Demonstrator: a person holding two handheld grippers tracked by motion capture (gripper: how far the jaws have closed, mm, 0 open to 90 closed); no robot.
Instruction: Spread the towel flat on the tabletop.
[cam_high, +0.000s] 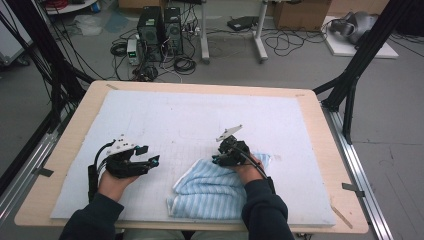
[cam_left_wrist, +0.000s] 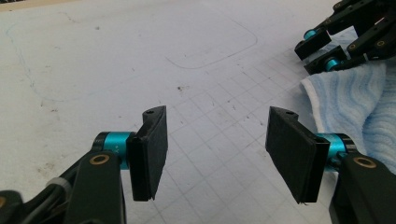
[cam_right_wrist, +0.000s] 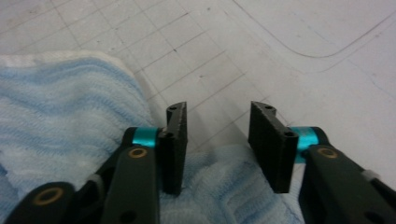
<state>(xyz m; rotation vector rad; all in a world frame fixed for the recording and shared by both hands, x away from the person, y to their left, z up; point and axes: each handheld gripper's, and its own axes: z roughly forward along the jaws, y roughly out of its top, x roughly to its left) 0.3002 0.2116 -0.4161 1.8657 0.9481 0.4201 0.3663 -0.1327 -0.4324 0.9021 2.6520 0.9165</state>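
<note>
A light blue striped towel (cam_high: 215, 190) lies crumpled and partly folded on the white gridded mat (cam_high: 200, 115), near the front edge right of centre. My right gripper (cam_high: 216, 159) rests over the towel's far edge. In the right gripper view its jaws (cam_right_wrist: 217, 144) stand apart, with a fold of the towel (cam_right_wrist: 60, 107) beneath and between them and the pads (cam_right_wrist: 175, 144) clear of the cloth. My left gripper (cam_high: 155, 161) hovers over bare mat to the left of the towel, open and holding nothing (cam_left_wrist: 217, 154). The left gripper view also shows the towel (cam_left_wrist: 345, 98) and the right gripper (cam_left_wrist: 327, 49) at its right edge.
The mat covers a wooden table (cam_high: 75, 135) with black frame posts (cam_high: 350, 85) at both sides. Beyond the far edge, computer towers (cam_high: 160, 30) and loose cables sit on the floor. Faint pen outlines mark the mat (cam_left_wrist: 210, 51).
</note>
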